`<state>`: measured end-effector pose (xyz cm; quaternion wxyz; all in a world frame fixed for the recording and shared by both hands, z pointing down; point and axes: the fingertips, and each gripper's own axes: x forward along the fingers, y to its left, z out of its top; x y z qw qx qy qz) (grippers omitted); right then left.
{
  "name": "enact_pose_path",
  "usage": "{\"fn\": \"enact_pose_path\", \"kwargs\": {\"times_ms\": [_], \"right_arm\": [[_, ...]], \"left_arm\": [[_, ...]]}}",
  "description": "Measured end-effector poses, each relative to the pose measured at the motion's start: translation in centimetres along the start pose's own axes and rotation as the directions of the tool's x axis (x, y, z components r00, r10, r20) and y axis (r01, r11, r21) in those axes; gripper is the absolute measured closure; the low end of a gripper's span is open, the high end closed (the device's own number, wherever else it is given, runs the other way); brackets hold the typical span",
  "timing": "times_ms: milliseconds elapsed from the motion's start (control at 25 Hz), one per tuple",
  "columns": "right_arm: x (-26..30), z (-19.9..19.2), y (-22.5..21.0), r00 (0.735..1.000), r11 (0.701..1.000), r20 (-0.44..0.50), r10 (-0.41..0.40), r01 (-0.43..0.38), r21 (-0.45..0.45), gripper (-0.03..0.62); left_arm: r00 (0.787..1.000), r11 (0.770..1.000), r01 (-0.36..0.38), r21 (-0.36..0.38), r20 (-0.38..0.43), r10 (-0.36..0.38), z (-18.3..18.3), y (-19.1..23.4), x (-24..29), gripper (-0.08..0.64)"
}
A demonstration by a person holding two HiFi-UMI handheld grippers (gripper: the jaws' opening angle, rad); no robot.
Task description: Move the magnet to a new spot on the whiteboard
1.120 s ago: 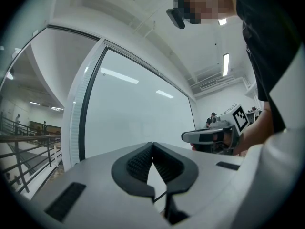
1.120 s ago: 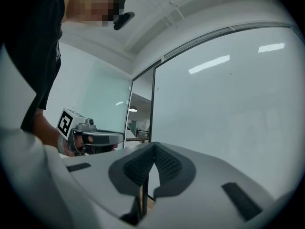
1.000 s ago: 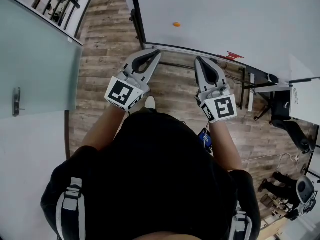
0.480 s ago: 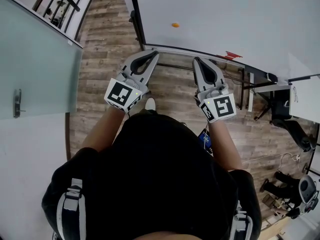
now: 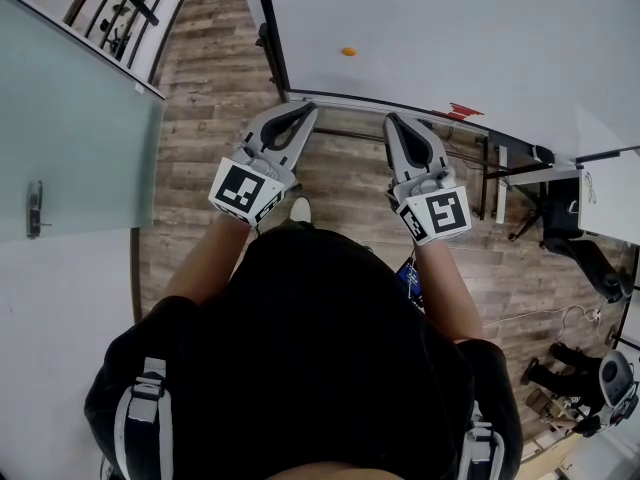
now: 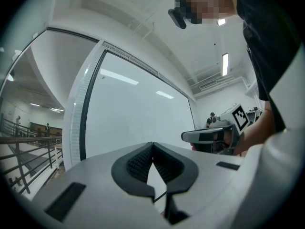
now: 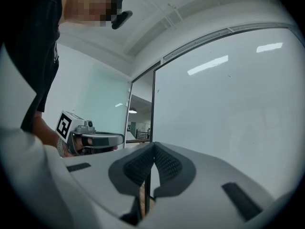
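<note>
1. We hold the left gripper (image 5: 308,110) and the right gripper (image 5: 392,119) side by side in front of the whiteboard (image 5: 470,38), tips near its lower frame.
2. Both grippers have their jaws pressed together, with nothing between them.
3. The orange magnet (image 5: 348,51) sits on the whiteboard near its left edge, well apart from both grippers.
4. Each gripper's cube (image 5: 243,189) bears black-and-white square markers.

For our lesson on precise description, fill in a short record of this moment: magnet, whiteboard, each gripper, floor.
magnet: small, orange, stuck on the whiteboard
left gripper: jaws together, nothing between them, apart from the magnet
right gripper: jaws together, nothing between them, apart from the magnet
floor: wood planks
task: magnet not yet gripped
</note>
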<state>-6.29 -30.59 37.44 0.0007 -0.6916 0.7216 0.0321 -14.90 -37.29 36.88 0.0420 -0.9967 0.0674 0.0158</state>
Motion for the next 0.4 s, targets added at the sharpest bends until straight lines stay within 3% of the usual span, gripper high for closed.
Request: {"fn": "enact_pose_path", "kwargs": {"times_ms": [400], "right_arm": [[-0.40,0.34,0.10,1.000,1.000,0.006,-0.002,0.002,-0.004,0.600]], "left_arm": [[1.000,1.000,-0.010,0.005,0.000,0.010,0.16,-0.10,-0.37,0.557]]}}
